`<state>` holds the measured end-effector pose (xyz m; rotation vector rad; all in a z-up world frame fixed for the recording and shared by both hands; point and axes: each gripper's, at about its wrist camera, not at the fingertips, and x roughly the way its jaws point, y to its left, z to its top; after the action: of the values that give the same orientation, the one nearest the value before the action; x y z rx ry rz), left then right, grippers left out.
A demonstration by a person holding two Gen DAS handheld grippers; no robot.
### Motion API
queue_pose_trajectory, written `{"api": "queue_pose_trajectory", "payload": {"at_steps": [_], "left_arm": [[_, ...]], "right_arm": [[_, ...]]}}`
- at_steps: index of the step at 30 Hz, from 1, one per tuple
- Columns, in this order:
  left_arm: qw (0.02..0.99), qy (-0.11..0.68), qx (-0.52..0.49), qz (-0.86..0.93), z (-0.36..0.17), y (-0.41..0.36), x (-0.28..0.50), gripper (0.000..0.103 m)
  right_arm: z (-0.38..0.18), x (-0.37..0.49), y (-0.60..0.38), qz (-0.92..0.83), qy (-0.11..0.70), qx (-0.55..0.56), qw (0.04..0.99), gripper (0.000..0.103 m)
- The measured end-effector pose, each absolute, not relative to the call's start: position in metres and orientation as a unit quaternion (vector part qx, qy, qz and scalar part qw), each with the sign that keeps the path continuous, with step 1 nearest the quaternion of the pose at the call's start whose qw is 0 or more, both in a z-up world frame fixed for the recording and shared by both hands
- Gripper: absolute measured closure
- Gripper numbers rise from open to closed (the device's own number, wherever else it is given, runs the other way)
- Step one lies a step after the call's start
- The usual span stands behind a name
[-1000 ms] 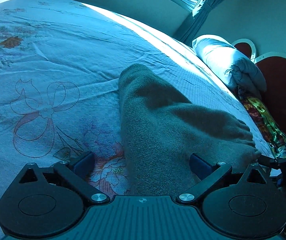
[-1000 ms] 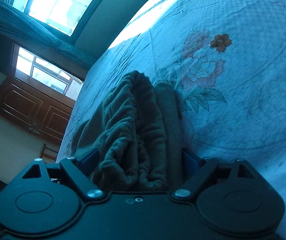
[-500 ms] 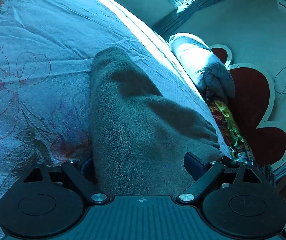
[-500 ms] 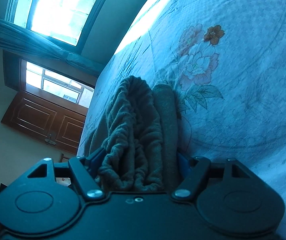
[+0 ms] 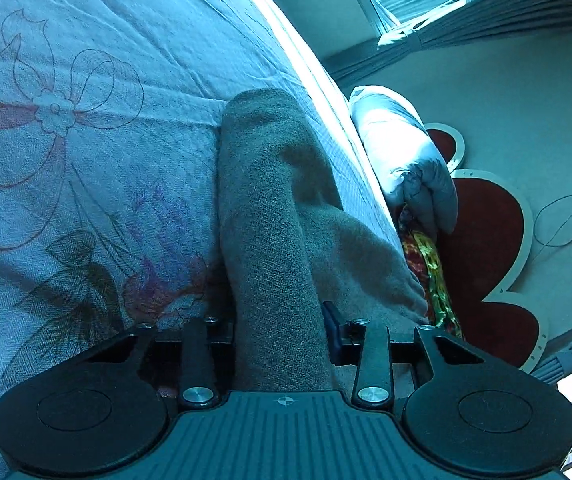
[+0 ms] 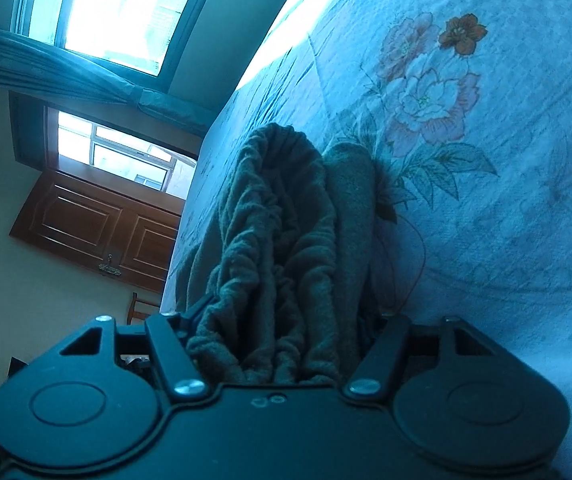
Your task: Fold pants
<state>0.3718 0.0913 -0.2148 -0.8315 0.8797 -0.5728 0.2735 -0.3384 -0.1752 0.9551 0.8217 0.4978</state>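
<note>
Grey-green fleece pants [image 5: 270, 208] lie on a floral bed sheet [image 5: 86, 80]. In the left wrist view my left gripper [image 5: 280, 328] is shut on a smooth fold of the pants, which runs away from it across the bed. In the right wrist view my right gripper [image 6: 282, 332] is shut on the bunched, gathered waistband of the pants [image 6: 282, 224], lifted a little off the sheet [image 6: 466, 200]. The fingertips of both grippers are mostly hidden by the cloth.
A rolled light quilt [image 5: 402, 152] and a bright patterned cloth [image 5: 430, 268] lie at the bed's far edge by a red headboard [image 5: 486, 248]. A wooden cabinet [image 6: 98, 224], windows [image 6: 126, 12] and curtains stand beyond the bed.
My left gripper has closed from wide open onto a fold of the pants. My right gripper has tightened on the waistband. Both views have tilted as the cloth is lifted.
</note>
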Motion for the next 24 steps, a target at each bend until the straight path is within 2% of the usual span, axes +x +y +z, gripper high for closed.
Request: {"api": "queue_pose_trajectory", "payload": {"at_steps": [1, 3, 8, 15, 18, 21, 22, 23, 24], "left_arm": [[0.787, 0.403, -0.384, -0.266, -0.215, 0.091, 0.370, 0.069], [0.790, 0.392, -0.387, -0.270, -0.214, 0.090, 0.366, 0.074], [0.793, 0.360, -0.393, -0.296, -0.195, 0.096, 0.369, 0.078], [0.820, 0.313, -0.376, -0.296, -0.146, 0.124, 0.439, 0.078], [0.824, 0.303, -0.378, -0.293, -0.147, 0.138, 0.474, 0.078], [0.827, 0.319, -0.375, -0.272, -0.172, 0.144, 0.504, 0.077], [0.824, 0.333, -0.375, -0.263, -0.183, 0.144, 0.511, 0.076], [0.818, 0.361, -0.375, -0.244, -0.201, 0.144, 0.516, 0.068], [0.816, 0.359, -0.379, -0.250, -0.212, 0.145, 0.516, 0.066]], "right_arm": [[-0.174, 0.273, -0.338, 0.237, 0.376, 0.440, 0.780, 0.059], [-0.166, 0.271, -0.339, 0.248, 0.367, 0.422, 0.791, 0.064], [-0.129, 0.282, -0.333, 0.284, 0.340, 0.391, 0.807, 0.066], [-0.089, 0.385, -0.313, 0.341, 0.318, 0.383, 0.798, 0.066], [-0.096, 0.436, -0.306, 0.350, 0.325, 0.392, 0.786, 0.066], [-0.124, 0.470, -0.304, 0.322, 0.349, 0.366, 0.800, 0.063], [-0.141, 0.477, -0.308, 0.290, 0.377, 0.363, 0.802, 0.054], [-0.161, 0.480, -0.316, 0.253, 0.404, 0.365, 0.800, 0.053], [-0.172, 0.475, -0.325, 0.270, 0.386, 0.387, 0.793, 0.053]]}}
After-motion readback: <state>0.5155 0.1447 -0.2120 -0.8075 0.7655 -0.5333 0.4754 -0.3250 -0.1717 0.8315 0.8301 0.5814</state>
